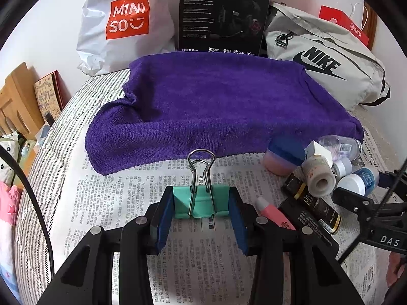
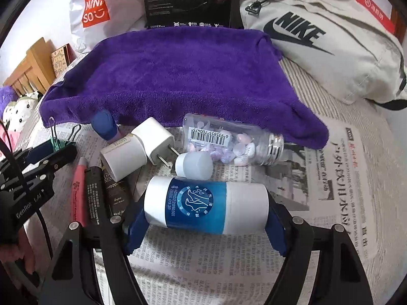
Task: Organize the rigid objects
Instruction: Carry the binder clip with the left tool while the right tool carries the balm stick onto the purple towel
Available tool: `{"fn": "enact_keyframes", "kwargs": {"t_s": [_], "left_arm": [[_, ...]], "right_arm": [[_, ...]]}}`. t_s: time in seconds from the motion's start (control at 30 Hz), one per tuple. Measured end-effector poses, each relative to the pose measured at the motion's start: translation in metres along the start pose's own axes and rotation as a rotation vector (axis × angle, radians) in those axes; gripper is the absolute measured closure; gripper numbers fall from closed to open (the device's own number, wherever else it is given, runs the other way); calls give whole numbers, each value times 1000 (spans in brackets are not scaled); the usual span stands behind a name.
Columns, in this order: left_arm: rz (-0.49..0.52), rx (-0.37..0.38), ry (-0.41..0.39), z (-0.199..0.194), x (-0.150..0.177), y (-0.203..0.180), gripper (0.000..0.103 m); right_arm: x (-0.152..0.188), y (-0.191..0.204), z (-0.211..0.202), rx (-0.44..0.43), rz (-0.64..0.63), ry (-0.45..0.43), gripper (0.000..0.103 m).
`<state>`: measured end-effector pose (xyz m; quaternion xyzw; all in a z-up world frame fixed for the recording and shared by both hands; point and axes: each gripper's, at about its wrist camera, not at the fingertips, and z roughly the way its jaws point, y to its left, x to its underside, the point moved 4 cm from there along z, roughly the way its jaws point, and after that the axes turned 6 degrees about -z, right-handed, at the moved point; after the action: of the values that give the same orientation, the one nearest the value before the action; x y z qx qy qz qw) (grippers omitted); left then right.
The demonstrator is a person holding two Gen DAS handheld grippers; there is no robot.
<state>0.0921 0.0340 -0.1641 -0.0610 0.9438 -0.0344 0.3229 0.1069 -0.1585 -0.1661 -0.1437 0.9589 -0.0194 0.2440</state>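
My left gripper (image 1: 202, 204) is shut on a teal binder clip (image 1: 201, 202) with wire handles, held just above the newspaper (image 1: 142, 178) in front of the purple towel (image 1: 216, 101). My right gripper (image 2: 203, 218) is shut on a blue-and-white bottle (image 2: 206, 204) lying sideways between its blue pads. Beyond it lie a small white-capped bottle (image 2: 194, 165), a clear bottle of pills (image 2: 234, 142), a white charger plug (image 2: 155, 139), a white roll (image 2: 122, 158), a pink pen (image 2: 78, 190) and dark tubes (image 2: 114, 190). The same pile shows in the left wrist view (image 1: 320, 175).
The purple towel (image 2: 178, 81) lies across the far side of the newspaper (image 2: 338, 178). Behind it stand a Miniso bag (image 1: 127, 17), a black headset box (image 1: 223, 15) and a grey Nike bag (image 1: 325, 61). Wooden furniture (image 1: 17, 96) is at the left.
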Motion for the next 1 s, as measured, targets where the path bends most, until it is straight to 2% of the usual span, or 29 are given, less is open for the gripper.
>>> {"fn": "enact_keyframes", "kwargs": {"t_s": [0.27,0.47,0.7,1.0], "left_arm": [[-18,25,9,-8,-5,3,63],[-15,23,-67,-42,-19,3,63],[4,29,-118,-65,-44,-1,63],[19,51,-113,-57,-75,-17,63]], "right_arm": [[-5,-3,-30,-24,-22,-70,26],[-15,1,-48,-37,-52,-114,26],[-32,10,-60,-67,-85,-157,26],[-64,9,-59,-100,-95,-196,26]]}}
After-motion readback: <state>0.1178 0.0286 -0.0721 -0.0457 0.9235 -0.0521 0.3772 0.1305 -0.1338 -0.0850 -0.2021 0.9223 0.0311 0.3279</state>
